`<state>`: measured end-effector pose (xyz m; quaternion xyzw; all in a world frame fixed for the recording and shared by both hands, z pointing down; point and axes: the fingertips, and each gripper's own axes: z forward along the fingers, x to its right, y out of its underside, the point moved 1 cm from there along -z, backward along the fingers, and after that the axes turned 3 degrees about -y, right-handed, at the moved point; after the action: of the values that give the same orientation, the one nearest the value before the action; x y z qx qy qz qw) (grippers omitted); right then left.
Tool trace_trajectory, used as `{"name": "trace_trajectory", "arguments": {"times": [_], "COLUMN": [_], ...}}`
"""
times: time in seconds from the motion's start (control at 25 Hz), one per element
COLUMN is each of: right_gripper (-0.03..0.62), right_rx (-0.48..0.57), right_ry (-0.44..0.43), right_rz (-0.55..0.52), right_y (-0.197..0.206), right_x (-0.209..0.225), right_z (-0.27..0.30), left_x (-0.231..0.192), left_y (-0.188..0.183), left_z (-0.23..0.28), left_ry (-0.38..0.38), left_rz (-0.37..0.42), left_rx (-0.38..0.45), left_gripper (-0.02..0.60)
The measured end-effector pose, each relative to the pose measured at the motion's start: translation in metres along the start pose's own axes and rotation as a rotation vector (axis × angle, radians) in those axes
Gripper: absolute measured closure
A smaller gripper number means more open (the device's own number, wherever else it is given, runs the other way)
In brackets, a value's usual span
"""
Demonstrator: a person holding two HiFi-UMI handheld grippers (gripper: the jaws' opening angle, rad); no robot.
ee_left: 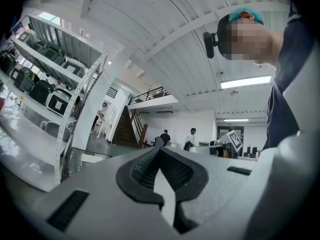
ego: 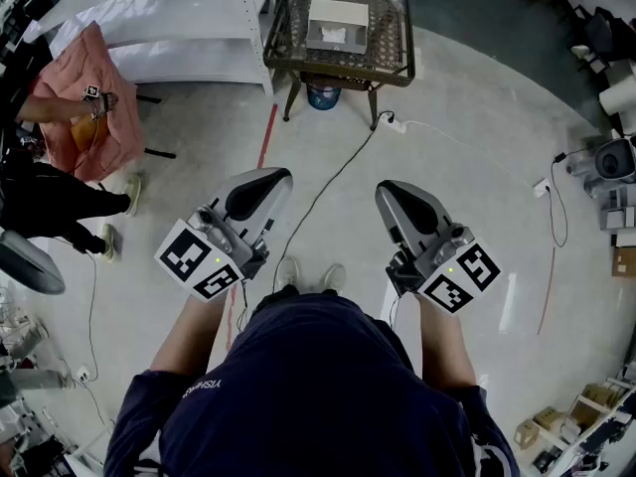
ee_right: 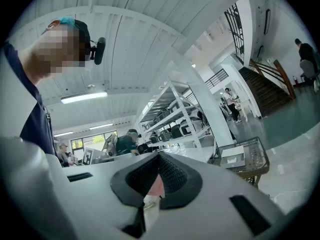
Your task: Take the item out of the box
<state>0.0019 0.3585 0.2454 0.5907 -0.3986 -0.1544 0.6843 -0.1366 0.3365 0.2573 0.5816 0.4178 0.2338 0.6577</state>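
Left gripper (ego: 279, 177): held level at waist height; the jaws are closed tip to tip with nothing gripped (a slim gap is seen behind the tips).
Right gripper (ego: 387, 188): held level alongside, well apart from the left; the jaws are likewise brought together and empty.
Cable (ego: 328, 192): black, laid across the floor (ego: 467, 157) from between the grippers toward the table.
Table (ego: 383, 28): wire mesh, set far ahead of both grippers.
Box (ego: 337, 24): white, rested near the middle of the table top; its contents cannot be made out.
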Motion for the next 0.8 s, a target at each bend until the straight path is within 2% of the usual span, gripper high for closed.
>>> {"name": "trace_trajectory", "arguments": {"times": [0.44,0.68,0.8], "right_gripper": [0.571,0.569,0.569], "right_rx": [-0.016,-0.003,0.004], "right_ry": [-0.026,-0.045,-0.033], "right_rz": [0.006,0.041,0.054], "right_y": [0.008,0.002,0.001], "right_x": [0.003,0.024,0.034], "right_z": [0.002,-0.054,-0.067], "left_x": [-0.001,0.050,0.058], "left_y": [0.007,0.023,0.029], "left_z": [0.001,0.029,0.037], "left_ry": [-0.022,-0.039,-0.046], "left_rz": [0.000,0.014,0.011], "left_rx": [0.000,-0.001,-0.006], "left_gripper": [0.574,0.574,0.574]}}
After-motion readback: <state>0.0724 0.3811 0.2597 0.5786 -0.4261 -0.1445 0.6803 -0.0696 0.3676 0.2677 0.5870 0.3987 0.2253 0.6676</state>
